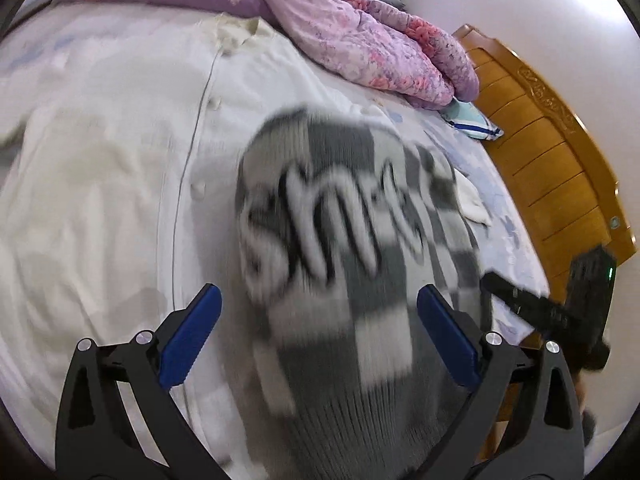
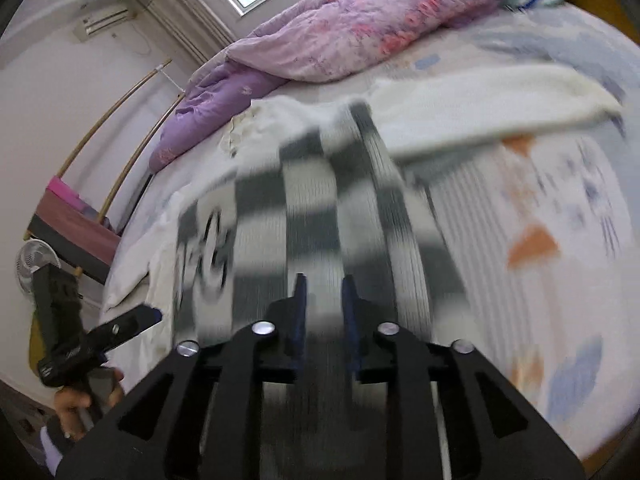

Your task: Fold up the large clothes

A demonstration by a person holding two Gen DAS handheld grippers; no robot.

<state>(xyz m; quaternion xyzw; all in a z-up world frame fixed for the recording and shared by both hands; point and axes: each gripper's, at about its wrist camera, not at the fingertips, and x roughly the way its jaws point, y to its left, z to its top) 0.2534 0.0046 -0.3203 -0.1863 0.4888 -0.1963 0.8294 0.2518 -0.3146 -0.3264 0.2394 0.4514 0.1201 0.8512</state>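
A grey-and-white checkered knit sweater (image 1: 340, 220) with black-and-white lettering lies on top of a white buttoned cardigan (image 1: 120, 160) spread over the bed. My left gripper (image 1: 319, 294) hovers over the sweater's lower part, its blue pads wide apart and holding nothing. In the right wrist view the sweater (image 2: 304, 208) runs away from my right gripper (image 2: 325, 292). The right jaws stand a narrow gap apart with knit fabric showing in the gap, and the pads look clear of it. The cardigan's sleeve (image 2: 460, 96) stretches to the right. Both views are blurred.
A purple floral quilt (image 1: 360, 32) is heaped at the far side of the bed, beside a striped pillow (image 1: 472, 120). A wooden headboard (image 1: 540, 140) borders the bed on the right. A fan (image 2: 34, 260) and a hand (image 2: 72, 404) show at the left.
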